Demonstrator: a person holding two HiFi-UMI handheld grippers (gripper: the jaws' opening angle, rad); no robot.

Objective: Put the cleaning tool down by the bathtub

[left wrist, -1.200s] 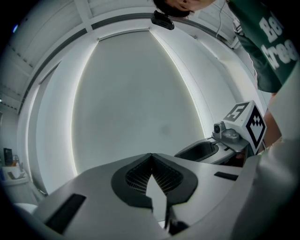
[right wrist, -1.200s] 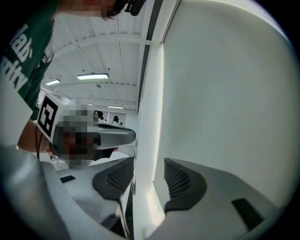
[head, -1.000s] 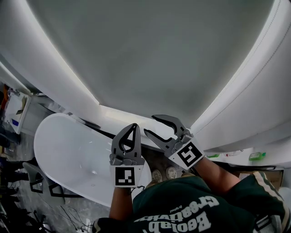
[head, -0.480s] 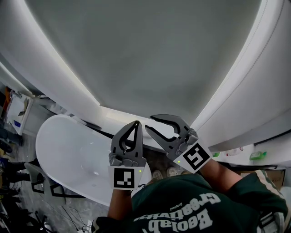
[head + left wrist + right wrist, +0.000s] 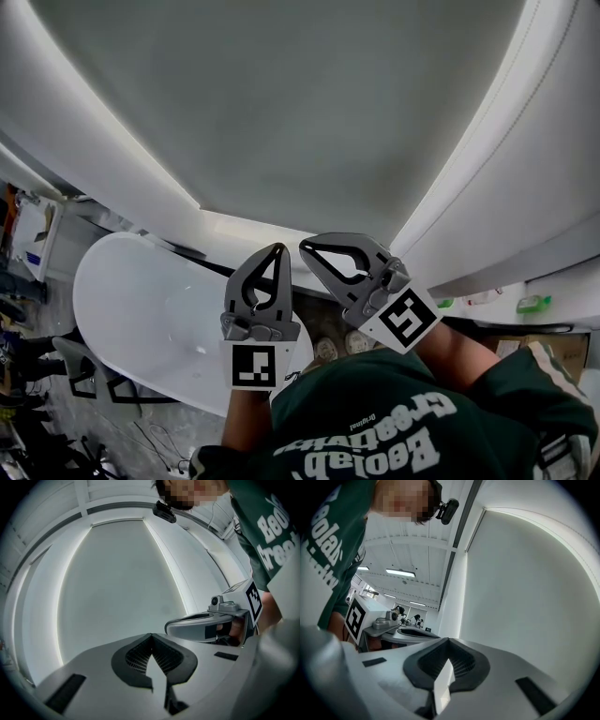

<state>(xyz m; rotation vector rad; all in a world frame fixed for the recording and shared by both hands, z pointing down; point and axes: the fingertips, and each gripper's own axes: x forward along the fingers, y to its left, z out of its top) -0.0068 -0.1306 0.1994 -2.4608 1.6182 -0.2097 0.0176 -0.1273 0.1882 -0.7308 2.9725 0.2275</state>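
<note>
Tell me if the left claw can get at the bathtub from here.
Probably yes: the left claw, shut and empty, appears to hang above the open bathtub, with nothing visible between them. It would likely only need lowering.

Your left gripper (image 5: 278, 251) and right gripper (image 5: 308, 249) look matt grey plastic, pads (image 5: 461, 665) dark ribbed; bathtub (image 5: 141, 300) below left gripper glossy smooth white; wall (image 5: 300, 112) ahead smooth matt
</note>
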